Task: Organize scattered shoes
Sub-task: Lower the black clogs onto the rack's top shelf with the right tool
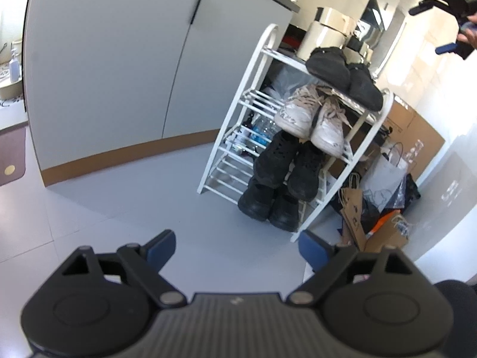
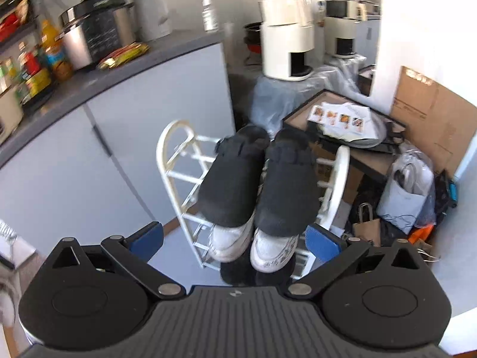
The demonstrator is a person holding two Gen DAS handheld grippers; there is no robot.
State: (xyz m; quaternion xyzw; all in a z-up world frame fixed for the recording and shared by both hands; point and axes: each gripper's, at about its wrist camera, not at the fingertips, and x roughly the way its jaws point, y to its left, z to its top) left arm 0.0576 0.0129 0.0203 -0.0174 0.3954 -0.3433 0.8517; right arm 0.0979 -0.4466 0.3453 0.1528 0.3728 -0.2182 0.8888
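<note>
A white shoe rack (image 1: 262,89) stands against the grey cabinet. It holds a pair of black clogs (image 1: 342,74) on top, white sneakers (image 1: 310,116) below, and two pairs of black shoes (image 1: 286,167) lower down. My left gripper (image 1: 235,246) is open and empty, low over the floor in front of the rack. My right gripper (image 2: 234,238) is open and empty, above the rack, looking down on the black clogs (image 2: 259,179) and white sneakers (image 2: 253,244). The right gripper also shows at the top right of the left wrist view (image 1: 441,24).
A grey cabinet (image 1: 119,74) stands left of the rack, with pots and food on its counter (image 2: 89,38). Paper bags (image 1: 372,208), a white bag (image 2: 405,191) and cardboard (image 2: 432,113) crowd the right side. The grey floor (image 1: 149,194) lies in front.
</note>
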